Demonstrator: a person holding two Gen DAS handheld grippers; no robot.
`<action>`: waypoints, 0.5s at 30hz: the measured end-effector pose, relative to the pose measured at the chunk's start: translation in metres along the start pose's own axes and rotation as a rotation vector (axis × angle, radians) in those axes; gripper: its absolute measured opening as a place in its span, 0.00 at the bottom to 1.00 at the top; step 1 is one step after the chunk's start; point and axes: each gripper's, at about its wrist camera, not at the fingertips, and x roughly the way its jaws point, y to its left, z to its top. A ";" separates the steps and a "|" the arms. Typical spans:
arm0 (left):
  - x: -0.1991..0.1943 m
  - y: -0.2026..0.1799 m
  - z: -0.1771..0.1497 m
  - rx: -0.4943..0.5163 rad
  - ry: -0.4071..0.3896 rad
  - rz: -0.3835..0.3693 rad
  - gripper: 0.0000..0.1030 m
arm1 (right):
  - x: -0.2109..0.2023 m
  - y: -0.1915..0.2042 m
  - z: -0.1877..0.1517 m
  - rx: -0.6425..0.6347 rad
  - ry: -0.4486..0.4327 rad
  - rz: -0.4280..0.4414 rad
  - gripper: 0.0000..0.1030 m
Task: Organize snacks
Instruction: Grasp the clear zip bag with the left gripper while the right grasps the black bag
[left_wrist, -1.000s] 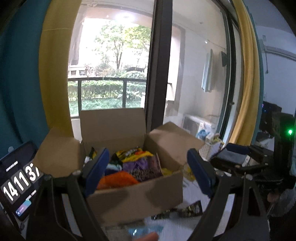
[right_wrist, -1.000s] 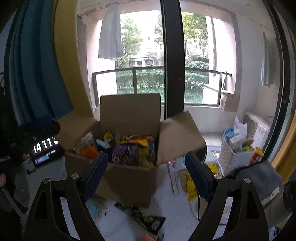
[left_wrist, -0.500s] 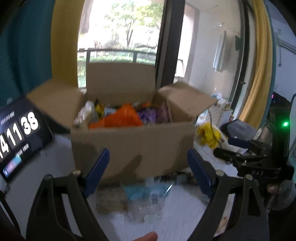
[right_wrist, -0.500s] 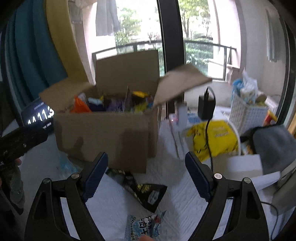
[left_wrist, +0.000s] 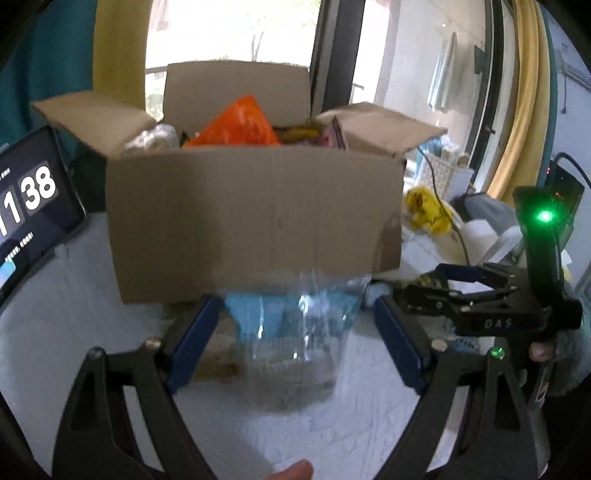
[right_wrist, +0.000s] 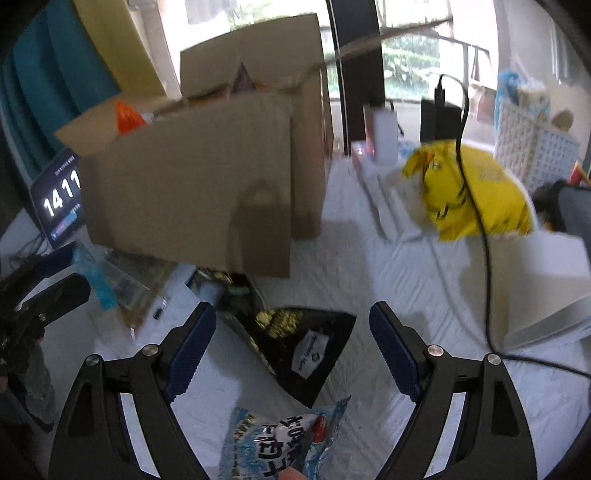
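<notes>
An open cardboard box (left_wrist: 255, 218) full of snack packs, an orange one (left_wrist: 236, 125) on top, stands on the white cloth. In the left wrist view a clear packet with a blue band (left_wrist: 291, 332) lies in front of the box, between the spread fingers of my left gripper (left_wrist: 295, 332), which is open and not pressing on it. My right gripper (right_wrist: 291, 343) is open above a black snack bag (right_wrist: 295, 347); a light blue packet (right_wrist: 284, 439) lies nearer the camera. The box (right_wrist: 192, 184) and the clear packet (right_wrist: 114, 280) also show in the right wrist view.
A tablet showing a clock (left_wrist: 26, 210) leans left of the box. A yellow bag (right_wrist: 476, 195), a black cable (right_wrist: 476, 221), a white basket (right_wrist: 532, 144) and white boxes (right_wrist: 546, 288) lie to the right. The right gripper's body (left_wrist: 491, 306) sits close on the left gripper's right.
Both grippers have come down from above the box to low over the cloth in front of it. The snack packets now lie between their open fingers.
</notes>
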 end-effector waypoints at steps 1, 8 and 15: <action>0.001 -0.001 -0.001 0.006 0.008 0.002 0.84 | 0.003 -0.001 -0.001 0.004 0.011 0.001 0.85; 0.016 -0.005 -0.011 0.040 0.066 0.018 0.84 | 0.013 -0.001 -0.004 0.021 0.033 0.007 0.78; 0.016 -0.007 -0.013 0.053 0.074 0.005 0.84 | 0.003 -0.006 -0.007 0.032 0.013 -0.003 0.40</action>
